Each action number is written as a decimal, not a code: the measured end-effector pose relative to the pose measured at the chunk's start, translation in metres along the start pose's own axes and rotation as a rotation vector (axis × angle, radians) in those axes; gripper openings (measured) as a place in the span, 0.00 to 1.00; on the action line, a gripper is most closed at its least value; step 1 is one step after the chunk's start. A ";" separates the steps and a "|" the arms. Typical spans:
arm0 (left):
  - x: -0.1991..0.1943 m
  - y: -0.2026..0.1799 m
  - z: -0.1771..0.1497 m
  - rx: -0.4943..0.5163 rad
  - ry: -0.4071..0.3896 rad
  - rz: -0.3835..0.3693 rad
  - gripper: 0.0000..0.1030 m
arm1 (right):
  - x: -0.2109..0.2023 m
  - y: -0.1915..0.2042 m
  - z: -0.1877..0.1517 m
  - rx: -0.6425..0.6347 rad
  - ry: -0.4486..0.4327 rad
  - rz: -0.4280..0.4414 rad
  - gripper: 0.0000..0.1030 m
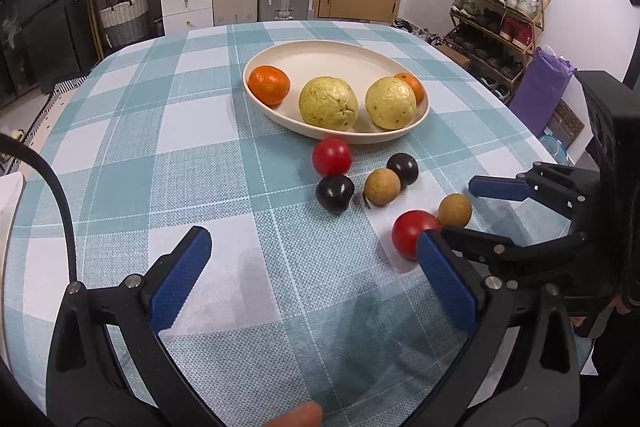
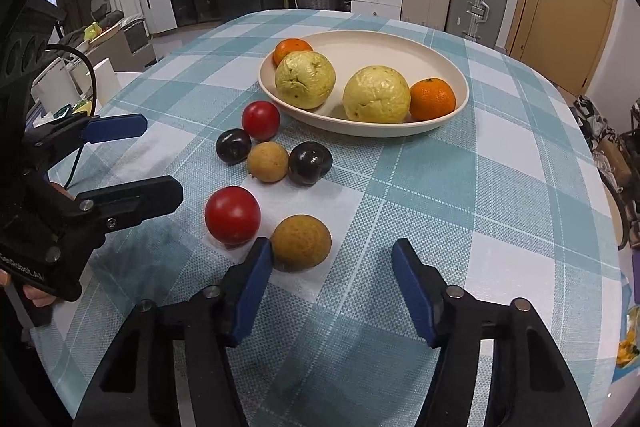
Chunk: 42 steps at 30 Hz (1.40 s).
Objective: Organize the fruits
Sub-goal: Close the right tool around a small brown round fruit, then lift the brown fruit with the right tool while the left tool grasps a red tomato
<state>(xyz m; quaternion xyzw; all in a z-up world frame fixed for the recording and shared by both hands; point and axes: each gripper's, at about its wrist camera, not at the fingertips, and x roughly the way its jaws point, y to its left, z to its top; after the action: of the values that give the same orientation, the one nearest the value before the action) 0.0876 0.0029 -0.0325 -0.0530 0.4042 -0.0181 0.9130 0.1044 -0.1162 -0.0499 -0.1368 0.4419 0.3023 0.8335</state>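
Brown fruit (image 2: 301,242) on tablecloth (image 2: 460,211), just ahead of right gripper (image 2: 332,267), beside its left pad, not between the pads; fingers apart, nothing clamped. Left gripper (image 1: 316,267) fingers wide apart, empty; red fruit (image 1: 412,233) beyond its right fingertip. Guavas and oranges in bowl (image 2: 360,41).

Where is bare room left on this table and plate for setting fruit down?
Free: the plate's far half behind the guavas, and the cloth right of the loose fruit. Crowded: the plate's near edge and the small-fruit cluster before it.
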 end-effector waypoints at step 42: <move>0.035 -0.036 -0.002 0.047 0.100 -0.069 0.88 | -0.033 -0.029 0.000 0.191 -0.096 0.045 0.29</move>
<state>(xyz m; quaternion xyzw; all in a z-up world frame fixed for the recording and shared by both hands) 0.1100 -0.0355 -0.0554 -0.0445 0.4466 -0.0616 0.8915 0.1083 -0.1516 -0.0245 -0.0319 0.4311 0.2836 0.8560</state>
